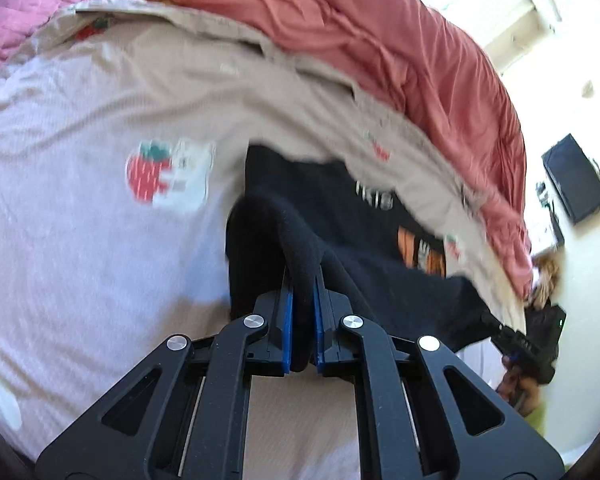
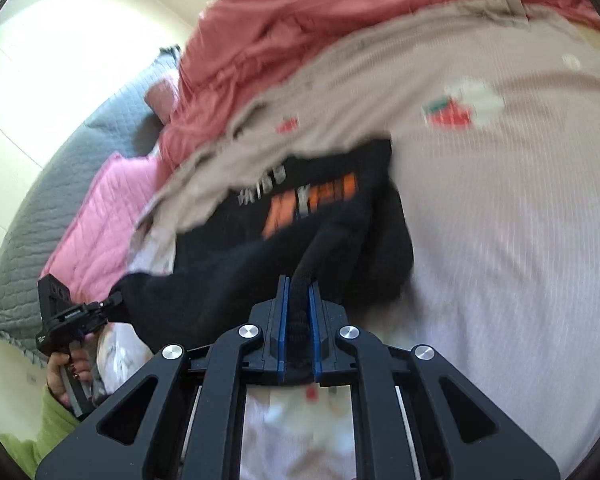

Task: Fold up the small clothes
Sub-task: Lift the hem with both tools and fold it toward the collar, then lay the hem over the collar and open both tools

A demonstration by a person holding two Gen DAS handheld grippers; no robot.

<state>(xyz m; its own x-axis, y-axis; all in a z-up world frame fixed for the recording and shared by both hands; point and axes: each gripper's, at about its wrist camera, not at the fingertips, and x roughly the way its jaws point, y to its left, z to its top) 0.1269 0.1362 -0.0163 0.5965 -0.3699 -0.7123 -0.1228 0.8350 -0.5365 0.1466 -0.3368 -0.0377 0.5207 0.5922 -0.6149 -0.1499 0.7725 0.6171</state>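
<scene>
we held a black shirt point(image 1: 352, 236) over the bed point(image 1: 80, 240), one edge in each gripper. our left gripper point(image 1: 300, 292) had its blue pads point(image 1: 287, 316) pinching a fold of the cloth, and our right gripper point(image 2: 299, 300) was clamped on a bunched edge. the shirt's orange print point(image 2: 312, 204) faced up. a red blanket point(image 1: 400, 48) lay crumpled behind it, beside a pink quilt point(image 2: 100, 216).
</scene>
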